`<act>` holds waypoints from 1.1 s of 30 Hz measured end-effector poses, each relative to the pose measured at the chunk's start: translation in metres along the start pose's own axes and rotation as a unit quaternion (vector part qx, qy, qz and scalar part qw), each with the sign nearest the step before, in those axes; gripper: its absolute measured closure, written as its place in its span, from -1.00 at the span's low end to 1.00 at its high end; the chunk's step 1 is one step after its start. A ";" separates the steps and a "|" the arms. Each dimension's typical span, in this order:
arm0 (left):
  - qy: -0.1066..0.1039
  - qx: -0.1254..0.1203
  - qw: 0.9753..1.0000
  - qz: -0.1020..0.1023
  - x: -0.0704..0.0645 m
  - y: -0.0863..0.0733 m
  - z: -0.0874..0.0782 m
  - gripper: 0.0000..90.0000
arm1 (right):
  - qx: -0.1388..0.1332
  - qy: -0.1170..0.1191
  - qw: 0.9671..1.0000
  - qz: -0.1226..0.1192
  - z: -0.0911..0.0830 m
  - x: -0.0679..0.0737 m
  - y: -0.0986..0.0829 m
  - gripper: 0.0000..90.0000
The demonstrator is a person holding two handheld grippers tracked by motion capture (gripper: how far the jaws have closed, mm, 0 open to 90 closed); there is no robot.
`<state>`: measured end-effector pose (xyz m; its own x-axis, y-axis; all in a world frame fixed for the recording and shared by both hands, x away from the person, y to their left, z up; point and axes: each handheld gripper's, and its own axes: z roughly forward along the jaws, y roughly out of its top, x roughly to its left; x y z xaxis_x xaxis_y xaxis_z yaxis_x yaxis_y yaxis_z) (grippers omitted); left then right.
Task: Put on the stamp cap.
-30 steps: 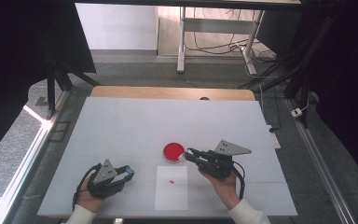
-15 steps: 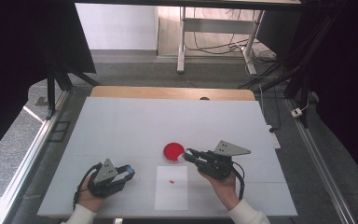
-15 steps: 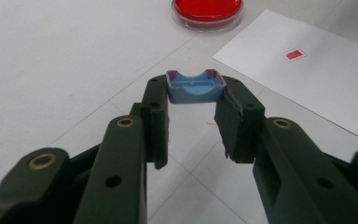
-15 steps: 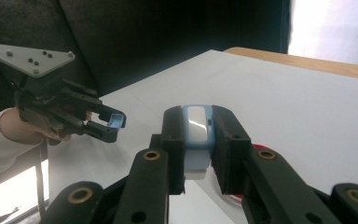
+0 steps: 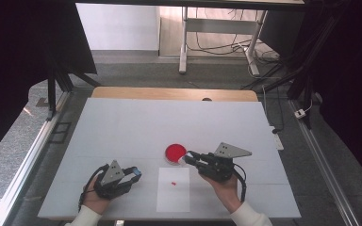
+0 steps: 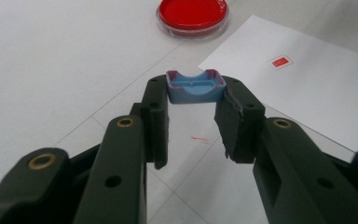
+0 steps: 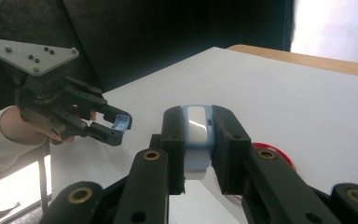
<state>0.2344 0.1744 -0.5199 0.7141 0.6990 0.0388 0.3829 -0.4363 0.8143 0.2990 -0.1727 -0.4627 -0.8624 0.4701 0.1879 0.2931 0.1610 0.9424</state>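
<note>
Left gripper view: small blue notched cap (image 6: 195,87).

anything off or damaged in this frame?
One oddity: the left gripper, shut on a blue cap, has a chipped, ragged inner edge on one pad. A thin reddish scrap lies on the table beneath. Red dish and paper sheet look fine.

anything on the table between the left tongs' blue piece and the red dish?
Nothing visible. In the left gripper view the left tongs hold the blue piece, and only bare white table lies between it and the red dish. The paper sheet sits off to the side.
</note>
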 end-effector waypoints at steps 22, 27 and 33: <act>-0.011 -0.001 1.000 0.012 -0.011 0.012 0.013 0.44 | -0.009 -0.008 1.000 -0.006 -0.001 0.004 0.002 0.66; -0.012 -0.001 1.000 0.018 -0.013 0.014 0.016 0.44 | -0.007 -0.008 1.000 -0.007 0.000 0.005 0.001 0.67; -0.015 0.000 1.000 0.020 -0.014 0.017 0.020 0.44 | -0.007 -0.007 1.000 -0.008 0.000 0.006 0.001 0.66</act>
<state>0.2426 0.1457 -0.5178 0.7466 0.6630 0.0541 0.3533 -0.4641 0.8123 0.2943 -0.1695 -0.4604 -0.8611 0.4795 0.1690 0.2734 0.1564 0.9491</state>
